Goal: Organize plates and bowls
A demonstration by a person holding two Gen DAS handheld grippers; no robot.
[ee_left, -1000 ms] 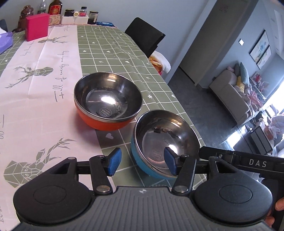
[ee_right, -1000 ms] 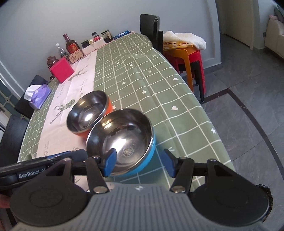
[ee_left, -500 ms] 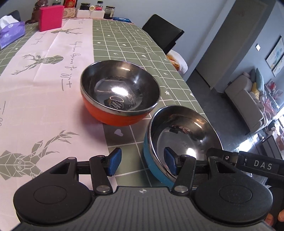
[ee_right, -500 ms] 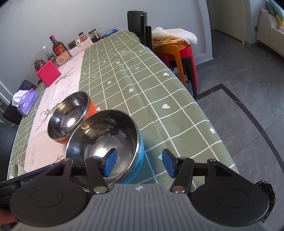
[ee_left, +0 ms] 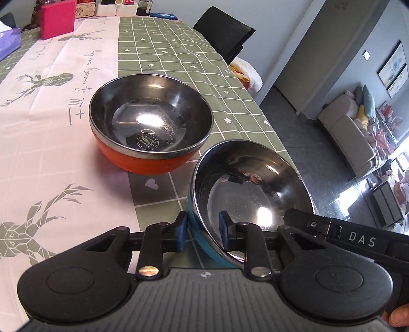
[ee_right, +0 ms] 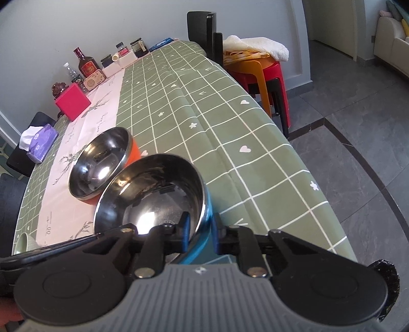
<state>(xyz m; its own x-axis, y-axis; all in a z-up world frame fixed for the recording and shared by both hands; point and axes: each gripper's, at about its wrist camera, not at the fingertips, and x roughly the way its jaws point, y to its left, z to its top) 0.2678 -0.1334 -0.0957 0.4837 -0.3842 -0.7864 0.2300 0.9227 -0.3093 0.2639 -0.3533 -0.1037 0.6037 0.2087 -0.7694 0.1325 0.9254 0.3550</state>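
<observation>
On the table, as the left wrist view shows it, the blue bowl (ee_left: pixel 251 194) sits at about 5 o'clock from the orange bowl (ee_left: pixel 150 125), just beside it. The left gripper (ee_left: pixel 202 228) has just been closing, and now it pinches the near rim of the blue bowl. One blue pad is outside the wall and one is inside. The other gripper's black arm, marked DAS, reaches in from 3 o'clock. A pink box (ee_left: pixel 58 18) stands far off at 11 o'clock on the tablecloth (ee_left: pixel 179 69).

From the right wrist view, the right gripper (ee_right: pixel 200 232) has also just been closing. It now squeezes the blue bowl (ee_right: pixel 153 194) on its right rim, one pad inside and one outside. The orange bowl (ee_right: pixel 102 163) is at 10 o'clock from the blue one, close by. The left gripper's black arm comes in from 9 o'clock. A red and orange stool (ee_right: pixel 265 74) with a white cloth on top stands beside the table at 1 o'clock.
</observation>
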